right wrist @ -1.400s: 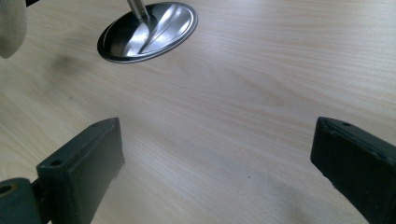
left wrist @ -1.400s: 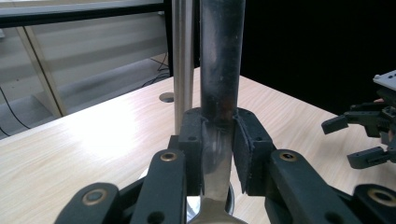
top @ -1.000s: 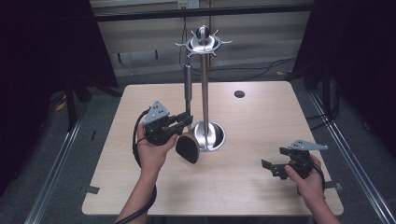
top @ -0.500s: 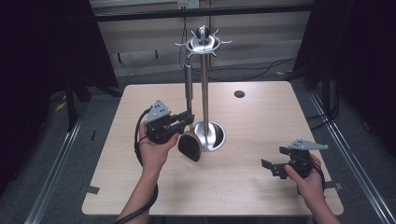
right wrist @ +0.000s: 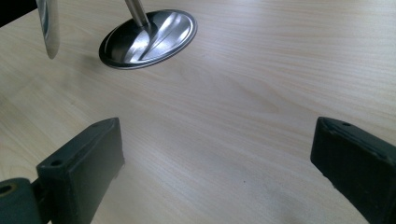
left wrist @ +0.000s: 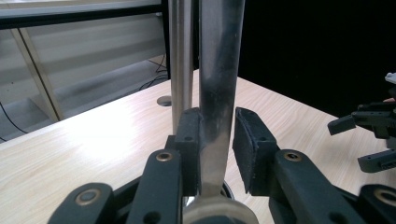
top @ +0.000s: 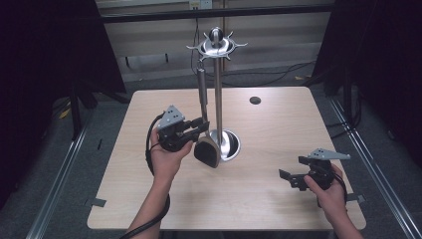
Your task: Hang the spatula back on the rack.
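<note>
Wooden table (top: 259, 199); spatula (top: 204, 124) head partly hidden behind left gripper (top: 195, 130).

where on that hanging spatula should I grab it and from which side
Take the spatula by its flat metal shank, just above the black head. It hangs upright from the stand, so come in level from the person's left, as the left gripper does, jaws either side.

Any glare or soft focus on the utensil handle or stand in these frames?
Left gripper view: utensil handle close to the lens and soft, with streaky reflections. Right gripper view: stand base mirrors bright patches; near jaws blurred. High view: table evenly lit, surroundings dark.
</note>
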